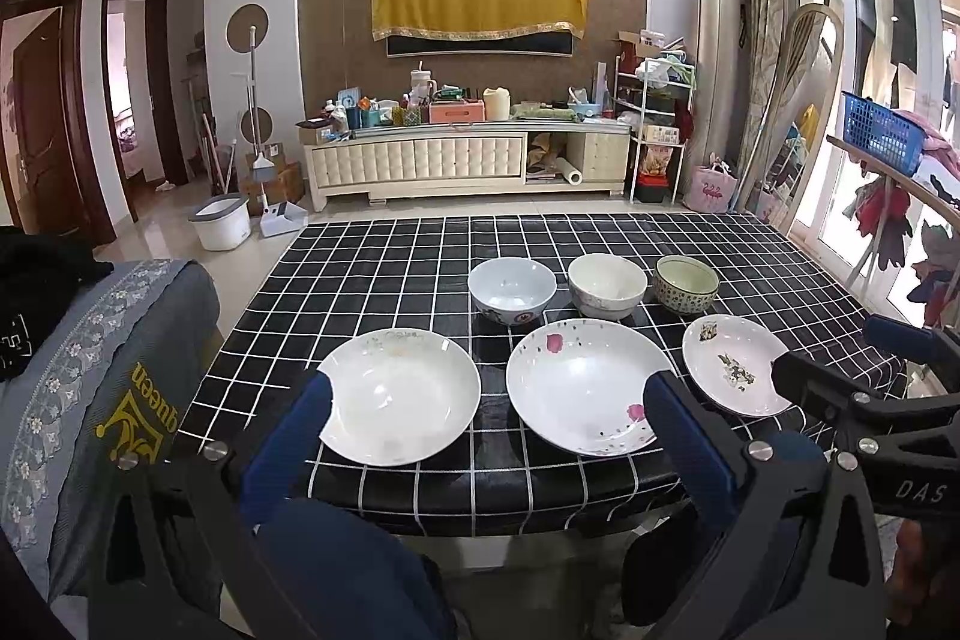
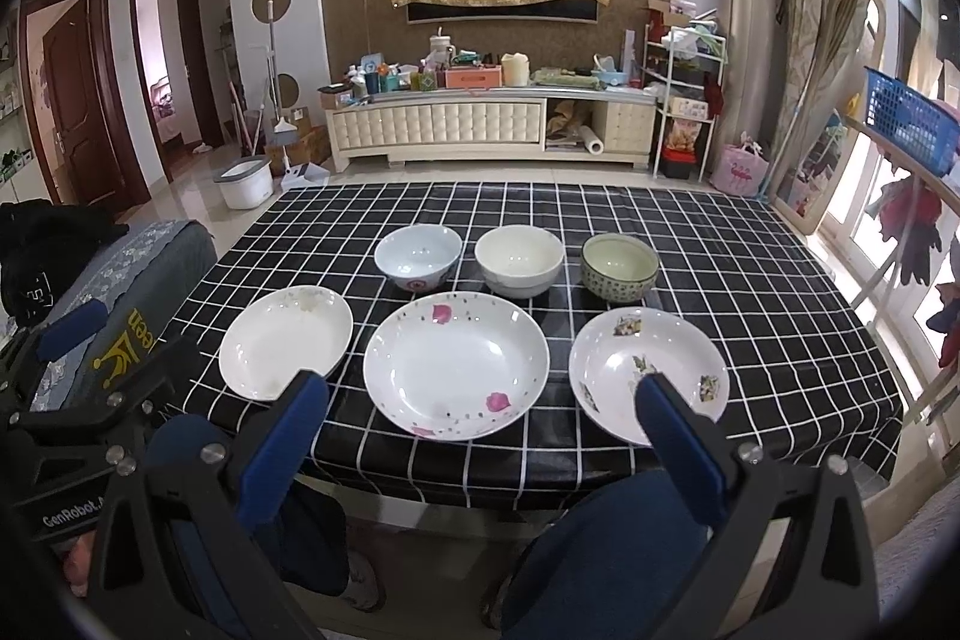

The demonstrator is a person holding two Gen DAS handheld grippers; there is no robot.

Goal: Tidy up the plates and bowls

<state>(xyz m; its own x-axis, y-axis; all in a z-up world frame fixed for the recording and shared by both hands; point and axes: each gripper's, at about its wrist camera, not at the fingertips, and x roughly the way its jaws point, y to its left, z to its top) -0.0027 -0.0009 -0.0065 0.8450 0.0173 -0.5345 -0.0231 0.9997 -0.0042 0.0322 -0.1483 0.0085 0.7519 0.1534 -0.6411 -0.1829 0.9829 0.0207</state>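
Six dishes sit on the black checked tablecloth [image 2: 750, 244], in two rows at the centre of both frames. The near row holds three plates: a plain white plate [image 2: 285, 342] at left, a rose-petal plate [image 2: 456, 366] in the middle and a floral plate [image 2: 624, 376] at right. Behind them stand a pale blue bowl [image 2: 418, 255], a cream bowl [image 2: 519, 259] and a green patterned bowl [image 2: 619, 267], each apart from its neighbours.

Nothing is stacked yet, so the step in hand is probably a first pick. A plate rim is thin and slick; to do this well, one finger should slide under the near lip and the other press on top, with the plate kept level while it is carried over the next one. Stacking smaller onto larger would sit steadier.

In the right wrist view the right gripper [image 2: 483, 391] hangs at lower centre, spread wide and empty, short of the table's near edge, with the rose-petal plate framed between its fingers. In the left wrist view the left gripper [image 1: 489, 403] is likewise wide and empty, low in frame, the plain white plate [image 1: 399, 394] just beyond its left finger.
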